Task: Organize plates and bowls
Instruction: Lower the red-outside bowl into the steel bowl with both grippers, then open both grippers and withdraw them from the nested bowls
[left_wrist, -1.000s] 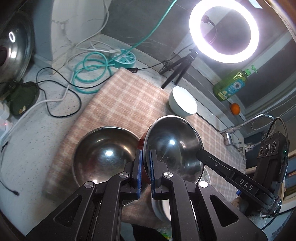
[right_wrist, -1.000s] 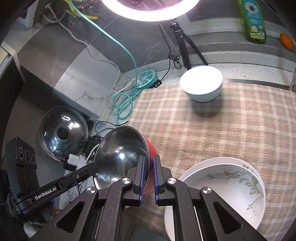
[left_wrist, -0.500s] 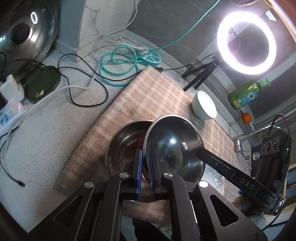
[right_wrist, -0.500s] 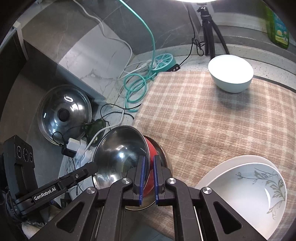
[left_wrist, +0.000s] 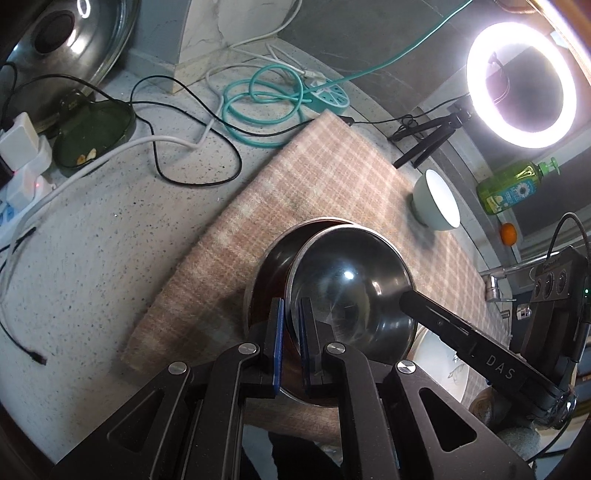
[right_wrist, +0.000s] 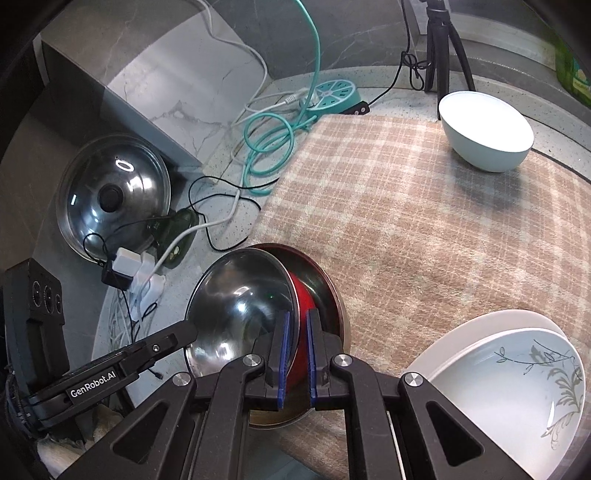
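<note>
A speckled grey counter (left_wrist: 110, 240) fills the left half of the left wrist view, and a plaid cloth (right_wrist: 424, 229) covers most of the right wrist view from the centre out to the right edge. At the lower right of that view a white plate with a grey leaf pattern (right_wrist: 517, 376) sits in a plain white dish (right_wrist: 461, 332) on the cloth. Low in the centre, a steel bowl with a red outside (right_wrist: 236, 306) is tilted inside a second steel bowl (right_wrist: 332, 295) that lies on the cloth's near left part. The right gripper (right_wrist: 295, 354) is clamped on the tilted bowl's rim, one blue pad inside and one outside; the left gripper (left_wrist: 290, 339) pinches the opposite rim the same way. A pot lid (right_wrist: 114, 195) leans against the wall at middle left. A pale bowl (right_wrist: 487, 133) stands at the upper right of the cloth, well apart from the steel pair. A coiled teal cable (left_wrist: 266, 99) lies at upper centre of the left wrist view, with a ring light (left_wrist: 521, 85) at upper right and a green bottle (left_wrist: 513, 188) below it.
</note>
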